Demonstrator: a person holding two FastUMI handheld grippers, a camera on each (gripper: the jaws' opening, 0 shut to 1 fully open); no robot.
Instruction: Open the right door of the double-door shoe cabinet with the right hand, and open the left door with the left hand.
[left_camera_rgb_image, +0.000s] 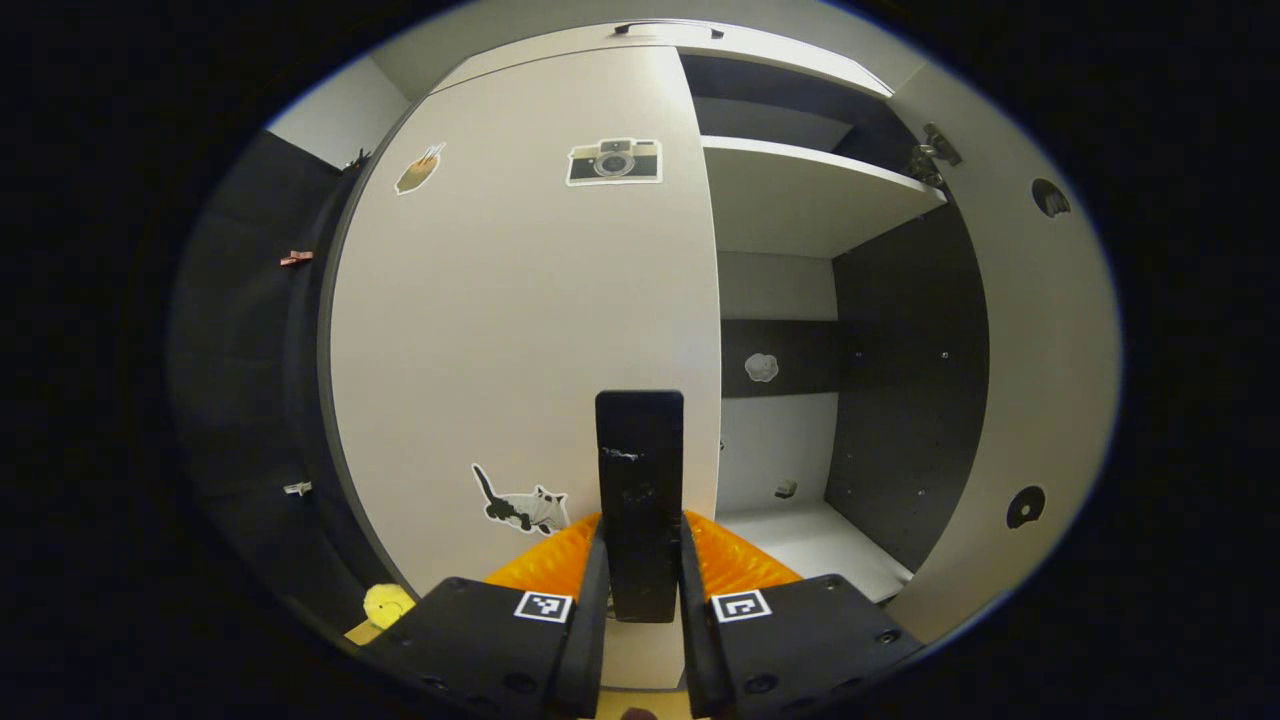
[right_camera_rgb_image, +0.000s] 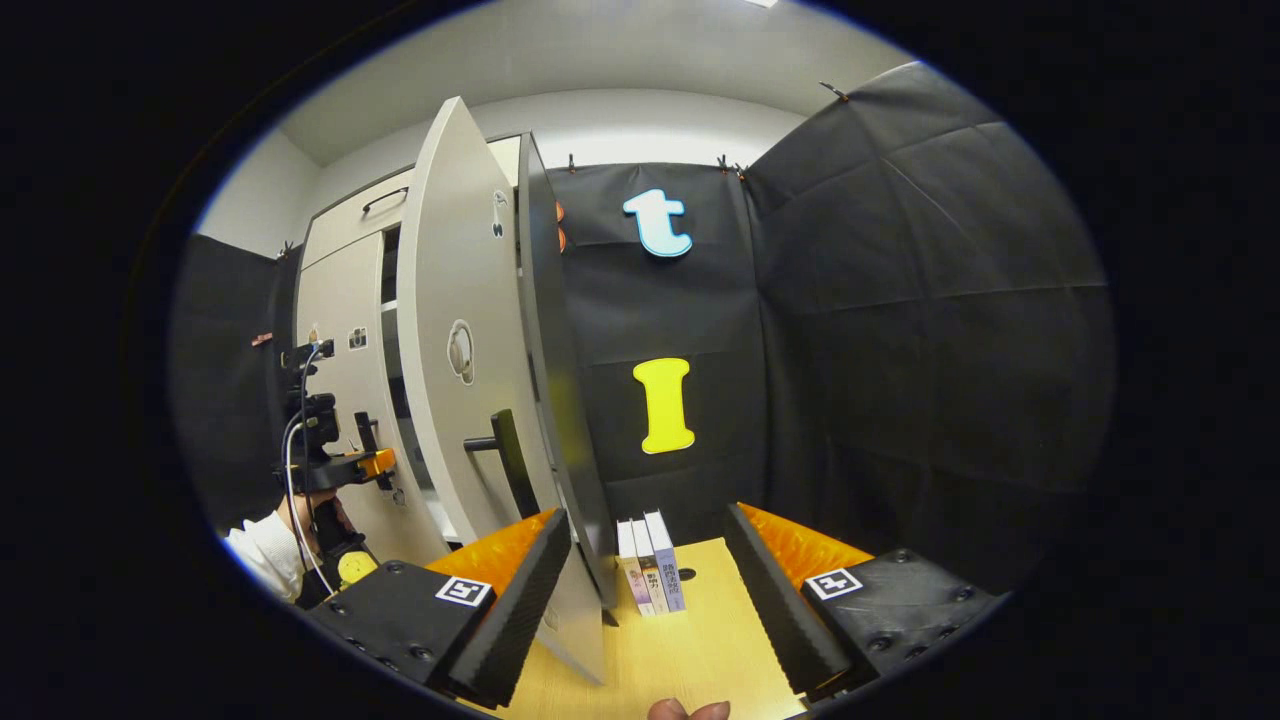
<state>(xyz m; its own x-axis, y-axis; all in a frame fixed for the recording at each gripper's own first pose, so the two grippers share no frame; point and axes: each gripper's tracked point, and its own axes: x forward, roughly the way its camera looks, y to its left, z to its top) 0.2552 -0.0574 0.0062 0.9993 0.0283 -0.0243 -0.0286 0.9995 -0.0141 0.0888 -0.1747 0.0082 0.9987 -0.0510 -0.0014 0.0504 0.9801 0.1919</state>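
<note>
Black cloth walls close in the booth around us, and a pale wooden bench (right_camera_rgb_image: 690, 640) lies under the right hand-held gripper (right_camera_rgb_image: 645, 600), with three books (right_camera_rgb_image: 650, 565) standing upright on it against the cloth.

From the left gripper view we face the shoe cabinet (left_camera_rgb_image: 780, 60). Its left door (left_camera_rgb_image: 520, 340) sits shut, carrying a camera sticker (left_camera_rgb_image: 614, 161), a cat sticker (left_camera_rgb_image: 522, 505) and a third small one near the top left corner. Our left hand-held gripper (left_camera_rgb_image: 640, 600) is clamped on the black vertical left handle (left_camera_rgb_image: 640, 470), both fingers (left_camera_rgb_image: 592, 610) pressing its sides. Beside it, the right half stands open: we see a white shelf (left_camera_rgb_image: 800, 195), dark inner walls and a white floor panel, with the inside face of the right door (left_camera_rgb_image: 1030, 350) swung out at the right.

From the right gripper view we see the right door (right_camera_rgb_image: 460, 330) standing well open, its edge between the spread fingers (right_camera_rgb_image: 520, 600) of our right hand-held gripper, which gape wide and touch nothing. The right handle (right_camera_rgb_image: 505, 460) sticks out from the door, apart from them. Farther off at the left, the left hand-held gripper (right_camera_rgb_image: 355, 462) meets the left door (right_camera_rgb_image: 340, 330), a white sleeve (right_camera_rgb_image: 262, 555) below it.
</note>
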